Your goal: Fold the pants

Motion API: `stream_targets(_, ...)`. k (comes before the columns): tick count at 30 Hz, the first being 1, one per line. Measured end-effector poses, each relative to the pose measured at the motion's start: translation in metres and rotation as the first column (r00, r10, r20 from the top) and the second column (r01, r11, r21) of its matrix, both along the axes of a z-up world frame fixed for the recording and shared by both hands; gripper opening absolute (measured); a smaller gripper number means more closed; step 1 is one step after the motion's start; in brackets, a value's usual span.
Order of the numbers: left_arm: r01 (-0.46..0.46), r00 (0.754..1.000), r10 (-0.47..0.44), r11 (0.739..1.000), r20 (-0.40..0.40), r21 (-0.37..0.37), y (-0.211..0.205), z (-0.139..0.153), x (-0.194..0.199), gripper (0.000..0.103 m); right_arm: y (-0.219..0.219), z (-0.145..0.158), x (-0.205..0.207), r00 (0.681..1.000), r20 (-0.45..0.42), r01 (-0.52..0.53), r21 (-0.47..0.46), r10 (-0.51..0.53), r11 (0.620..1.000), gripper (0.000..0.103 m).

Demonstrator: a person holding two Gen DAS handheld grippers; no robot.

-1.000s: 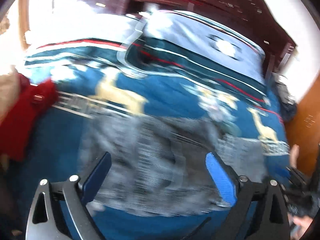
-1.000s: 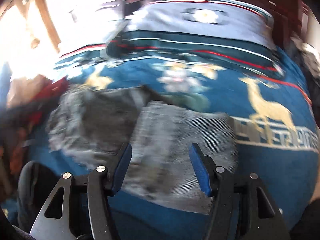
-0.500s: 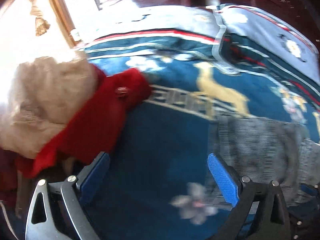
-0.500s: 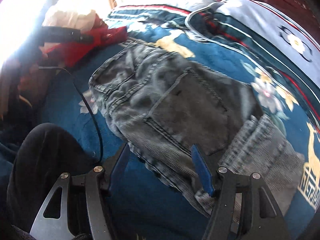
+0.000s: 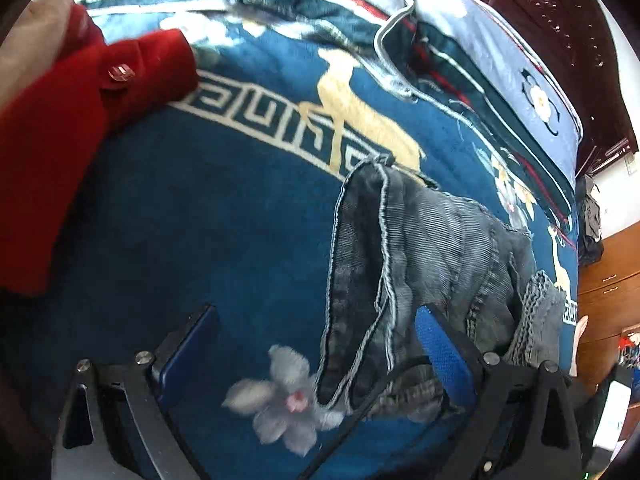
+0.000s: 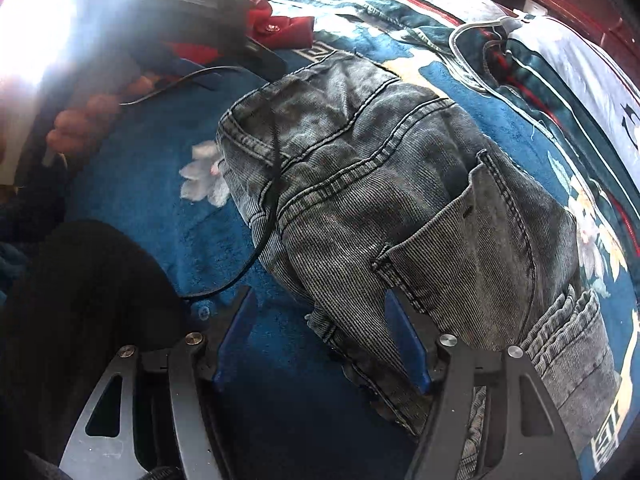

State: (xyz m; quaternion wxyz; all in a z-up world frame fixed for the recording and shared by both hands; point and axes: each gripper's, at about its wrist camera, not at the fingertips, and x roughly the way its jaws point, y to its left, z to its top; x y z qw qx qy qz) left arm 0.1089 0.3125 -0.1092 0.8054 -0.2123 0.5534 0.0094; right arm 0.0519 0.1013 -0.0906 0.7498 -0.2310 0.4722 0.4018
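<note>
A: Log the pants (image 6: 400,208). Where do you have them?

B: Your grey denim pants lie folded into a compact bundle on the blue blanket (image 5: 208,240), the one with the gold deer (image 5: 360,116) and the Greek-key border. In the right wrist view the back pocket faces up, toward the near right of the bundle, and the waistband runs along the far left edge.

A: Left gripper (image 5: 316,356)?

B: Your left gripper sits low over the blanket with its blue fingers (image 5: 440,356) spread wide apart, holding nothing. The right finger lies over the near left edge of the pants; whether it touches the cloth, I cannot tell. The left finger is over bare blanket, near a pale embroidered flower (image 5: 280,400).

A: Right gripper (image 6: 324,340)?

B: Fingers are also apart, gripping nothing. The near edge of the bundle reaches between them, and the right finger (image 6: 404,344) overlaps the denim.

A: Surroundings?

B: A red garment (image 5: 72,128) lies at the far left, well apart from the pants. A thin black cable (image 6: 268,216) drapes across the left side of the bundle. Folded striped bedding (image 5: 500,92) sits at the far right, against dark wooden furniture (image 5: 560,8).
</note>
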Motion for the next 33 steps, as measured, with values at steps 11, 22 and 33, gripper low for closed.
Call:
stream_targets(11, -0.067, 0.998, 0.067, 0.998, 0.008, -0.013, 0.012, -0.007, 0.006, 0.098, 0.002, 0.015, 0.004, 1.0, 0.01, 0.024, 0.082, -0.025, 0.996, 0.065)
stream_targets(22, -0.092, 0.996, 0.092, 0.996, -0.005, -0.015, 0.036, 0.0, 0.005, 0.097, 0.003, 0.005, 0.003, 0.999, 0.04, 0.021, 0.021, -0.022, 1.0, 0.065)
stream_targets(33, -0.029, 0.994, 0.031, 0.999, -0.107, 0.024, -0.002, -0.036, 0.036, 0.097, 0.01, -0.021, -0.012, 0.98, 0.172, -0.08, -0.134, 0.103, 0.988, 0.069)
